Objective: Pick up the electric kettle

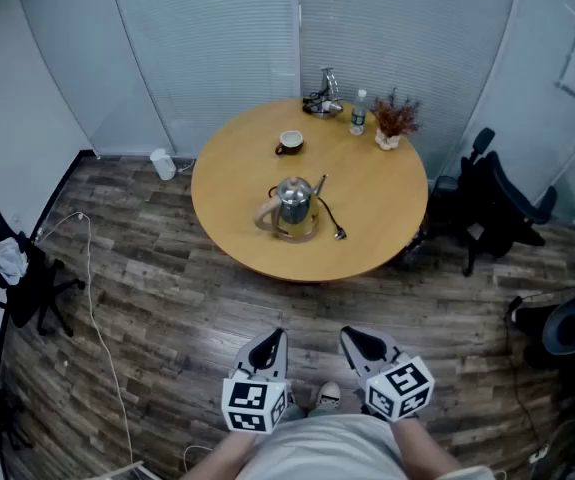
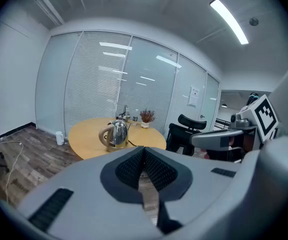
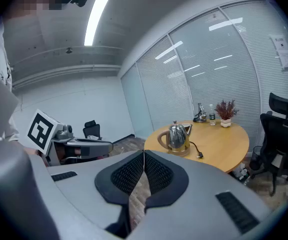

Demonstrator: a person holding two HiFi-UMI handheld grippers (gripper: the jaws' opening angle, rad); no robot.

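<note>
Both tongs closed, nothing in either. Left gripper (image 1: 270, 346) and right gripper (image 1: 364, 344) sit side by side at bottom centre of head view, close to the person's body, tips aimed up-frame toward the table. In each gripper view the pads meet along a thin line w/ only floor behind them. Prob. a carry/approach pose: no reach started, target well apart from both.

Electric kettle (image 1: 294, 201): steel body, upright on its base, near middle of round table (image 1: 387, 233), slightly toward the near edge. Tan handle faces left in frame, spout upper right. Cord (image 1: 331, 220) trails off to the right on the tabletop, plug end loose, so lift shouldn't be tethered (judgement).

Other items are kept to the far rim, apart from the kettle: cup (image 1: 289, 143), bottle (image 1: 358, 114), small plant (image 1: 394, 122), metal object beside the bottle (can't ID).

Surface: plain light wood top. Room: dark plank floor (image 1: 147, 298), frosted glass walls w/ blinds (image 1: 207, 38), black office chair (image 1: 497, 208) at right, white cable (image 1: 97, 308) snaking over the floor at left.
</note>
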